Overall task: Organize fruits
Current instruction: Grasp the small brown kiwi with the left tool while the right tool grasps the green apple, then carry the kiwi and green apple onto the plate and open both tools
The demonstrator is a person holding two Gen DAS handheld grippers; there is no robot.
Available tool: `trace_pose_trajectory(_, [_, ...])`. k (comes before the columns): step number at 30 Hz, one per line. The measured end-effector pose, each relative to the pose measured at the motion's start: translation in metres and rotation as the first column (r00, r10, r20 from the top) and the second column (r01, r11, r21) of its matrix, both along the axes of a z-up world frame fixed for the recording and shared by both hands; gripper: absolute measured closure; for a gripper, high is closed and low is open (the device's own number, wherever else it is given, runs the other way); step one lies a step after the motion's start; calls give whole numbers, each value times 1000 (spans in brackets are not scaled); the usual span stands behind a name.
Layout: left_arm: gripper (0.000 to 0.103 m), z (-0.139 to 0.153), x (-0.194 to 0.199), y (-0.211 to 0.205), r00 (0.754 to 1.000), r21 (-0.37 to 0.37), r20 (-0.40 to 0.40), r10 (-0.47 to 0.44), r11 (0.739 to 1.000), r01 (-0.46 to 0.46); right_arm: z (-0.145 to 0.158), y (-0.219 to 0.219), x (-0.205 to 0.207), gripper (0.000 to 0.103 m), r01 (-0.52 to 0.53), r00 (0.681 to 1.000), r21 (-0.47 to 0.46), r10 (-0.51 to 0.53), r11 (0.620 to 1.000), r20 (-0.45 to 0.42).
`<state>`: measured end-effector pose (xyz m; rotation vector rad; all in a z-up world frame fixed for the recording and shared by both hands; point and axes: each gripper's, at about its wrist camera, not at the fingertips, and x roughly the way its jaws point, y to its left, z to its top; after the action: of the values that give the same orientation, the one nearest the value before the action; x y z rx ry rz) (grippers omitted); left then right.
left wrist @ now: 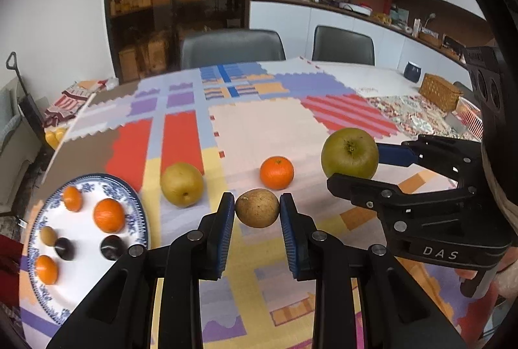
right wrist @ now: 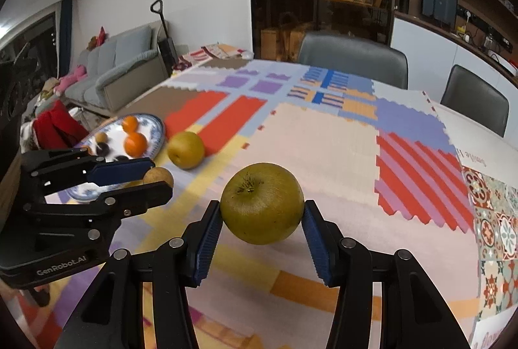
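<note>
My left gripper (left wrist: 257, 208) is shut on a small brown kiwi-like fruit (left wrist: 257, 208), held above the patchwork tablecloth; it also shows in the right wrist view (right wrist: 158, 178). My right gripper (right wrist: 263, 213) is shut on a big green apple (right wrist: 263, 203), lifted off the table; in the left wrist view the apple (left wrist: 349, 153) sits between its fingers at the right. A yellow pear (left wrist: 182, 184) and an orange (left wrist: 276, 172) lie on the cloth. A blue-white plate (left wrist: 136, 206) at the left holds several small oranges, two dark plums and a kiwi.
A wicker basket (left wrist: 442, 91), a pink crate (left wrist: 471, 116) and a dark jar (left wrist: 412, 71) stand at the table's far right. Two grey chairs (left wrist: 233, 48) stand behind the table. The table edge runs close to the plate's left side.
</note>
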<state>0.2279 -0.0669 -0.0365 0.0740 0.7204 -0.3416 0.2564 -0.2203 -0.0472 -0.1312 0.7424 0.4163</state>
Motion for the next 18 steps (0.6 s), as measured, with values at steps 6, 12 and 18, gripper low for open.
trace_pose_trajectory(6, [74,20,-20,12,998,-11,53,26,1000,-26,19,10,-19,52,-8,999,18,8,1000,37])
trace_pose_trajectory(12, [74,34,-39,29,993,-10,108,57,998,-56,37,25,-38,52,-27,997,36,24,999,77])
trace_pose_trajectory(18, [74,43,-56,53,985,-21,138,108,994,-107,48,43,-52,52,-50,995,64,44,997,93])
